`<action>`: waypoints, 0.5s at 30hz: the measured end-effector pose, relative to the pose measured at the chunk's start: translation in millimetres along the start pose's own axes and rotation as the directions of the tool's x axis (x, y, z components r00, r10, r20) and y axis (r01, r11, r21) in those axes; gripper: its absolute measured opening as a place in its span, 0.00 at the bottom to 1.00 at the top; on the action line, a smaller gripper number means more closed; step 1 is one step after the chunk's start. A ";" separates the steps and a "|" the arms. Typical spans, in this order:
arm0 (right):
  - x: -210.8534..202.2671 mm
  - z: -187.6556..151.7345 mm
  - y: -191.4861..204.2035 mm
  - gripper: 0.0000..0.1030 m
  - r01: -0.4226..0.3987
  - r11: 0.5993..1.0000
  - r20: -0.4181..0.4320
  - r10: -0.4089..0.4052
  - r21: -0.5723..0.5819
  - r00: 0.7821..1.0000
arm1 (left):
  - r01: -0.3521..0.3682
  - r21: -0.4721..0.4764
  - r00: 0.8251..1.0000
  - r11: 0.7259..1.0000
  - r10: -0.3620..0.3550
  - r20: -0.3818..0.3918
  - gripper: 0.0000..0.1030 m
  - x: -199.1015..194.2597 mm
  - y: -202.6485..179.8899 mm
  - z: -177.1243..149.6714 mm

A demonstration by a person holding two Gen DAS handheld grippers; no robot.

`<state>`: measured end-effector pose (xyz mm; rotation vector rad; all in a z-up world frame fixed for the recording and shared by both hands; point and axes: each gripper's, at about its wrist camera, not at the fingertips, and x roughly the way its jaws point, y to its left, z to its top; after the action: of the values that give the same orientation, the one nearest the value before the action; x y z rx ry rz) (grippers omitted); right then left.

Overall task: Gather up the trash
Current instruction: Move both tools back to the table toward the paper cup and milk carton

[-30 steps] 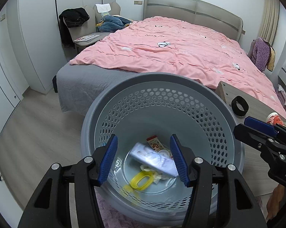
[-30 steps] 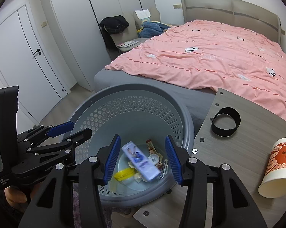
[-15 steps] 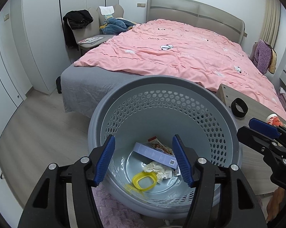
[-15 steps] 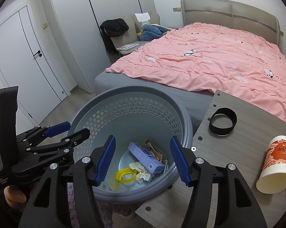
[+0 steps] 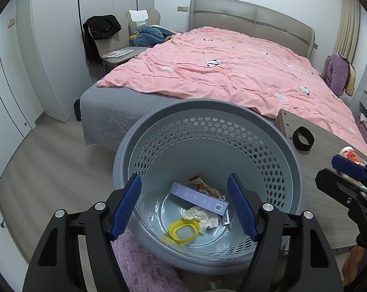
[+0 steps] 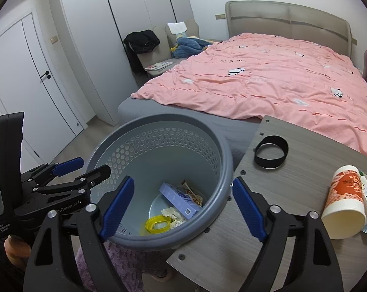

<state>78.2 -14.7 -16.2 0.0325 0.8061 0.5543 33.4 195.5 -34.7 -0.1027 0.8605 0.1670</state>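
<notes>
Trash sits at the bottom of the grey perforated basket (image 5: 276,146): a flat lilac box (image 5: 199,197) with a QR code, a crumpled tissue (image 5: 202,215), a yellow plastic ring (image 5: 183,227) and a snack wrapper (image 5: 202,186) half hidden under the box. The print on box and wrapper is too small to read. Basket wall is hard plastic with hexagon holes and a smooth rim; it stands on a fuzzy pink rug (image 5: 139,267), cut off by the frame edge. Left gripper (image 5: 184,206) hangs over the basket mouth, blue-padded fingers spread wide, holding nothing. Right gripper (image 6: 183,204) is likewise wide apart and empty, over the near rim.

Only the right view fully shows the wood-grain table (image 6: 293,243) to the right with a paper cup (image 6: 345,204) lying tilted, something white and blue partly hidden behind it, and a black band (image 6: 271,155). In the left view the cup is mostly blocked by the right gripper. Pink duvet bed (image 5: 232,73) lies far behind.
</notes>
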 end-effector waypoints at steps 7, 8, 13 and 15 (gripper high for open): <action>-19.6 0.8 -15.4 0.93 0.028 0.999 0.036 -0.030 0.044 0.999 | 0.022 0.027 1.000 0.999 -0.023 0.013 0.69 -7.6 -15.4 -0.1; -21.7 0.8 -17.0 0.93 0.036 0.998 0.038 -0.038 0.048 0.999 | 0.028 0.032 0.999 0.999 -0.029 0.015 0.69 -9.0 -18.2 -0.4; -35.1 2.8 -26.0 0.94 0.081 0.994 0.040 -0.084 0.078 0.996 | 0.065 0.057 0.997 0.996 -0.067 0.025 0.69 -17.6 -28.5 -0.7; -47.9 1.5 -28.5 0.94 0.102 0.991 0.073 -0.109 0.085 0.991 | 0.071 0.073 0.997 0.995 -0.073 0.033 0.69 -22.7 -33.7 0.9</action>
<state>65.6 -62.0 10.6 0.0854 0.7501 0.4174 25.8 160.2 -16.1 -0.0631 0.8251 0.0700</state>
